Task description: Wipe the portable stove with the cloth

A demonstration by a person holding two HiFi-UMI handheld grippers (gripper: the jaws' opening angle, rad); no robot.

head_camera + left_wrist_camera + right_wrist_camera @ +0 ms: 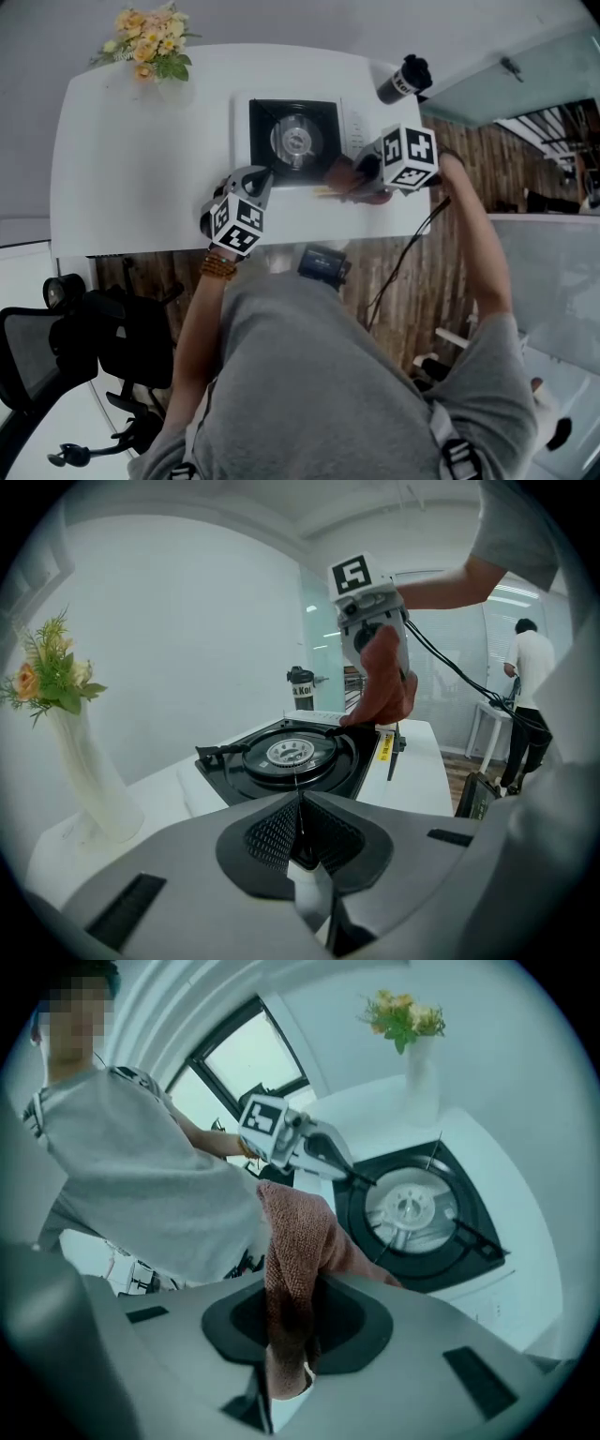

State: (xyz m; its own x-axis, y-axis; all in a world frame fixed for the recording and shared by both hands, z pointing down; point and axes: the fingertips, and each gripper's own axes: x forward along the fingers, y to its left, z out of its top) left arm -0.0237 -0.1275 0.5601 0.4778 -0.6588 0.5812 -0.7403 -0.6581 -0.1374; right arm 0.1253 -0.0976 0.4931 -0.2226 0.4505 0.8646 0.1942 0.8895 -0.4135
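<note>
Your right gripper [286, 1372] is clamped on the rust-brown cloth [298, 1251], which hangs at the portable stove's [293, 139] near right corner. Your left gripper [300, 829] is closed on nothing, by the stove's near left corner. Bare white table [131, 178] runs left to the flower vase [155, 56]. Both forearms reach in over the near edge.

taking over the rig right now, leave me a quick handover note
Left hand-held gripper: shut, empty, by the stove, at its near left corner.
Right hand-held gripper: shut on the cloth, which hangs at the stove's near right edge.
The vase and bottle stand apart from the stove on the table.
Done: cloth in grip; how much is wiped cannot be told.
To do: wipe the stove.
</note>
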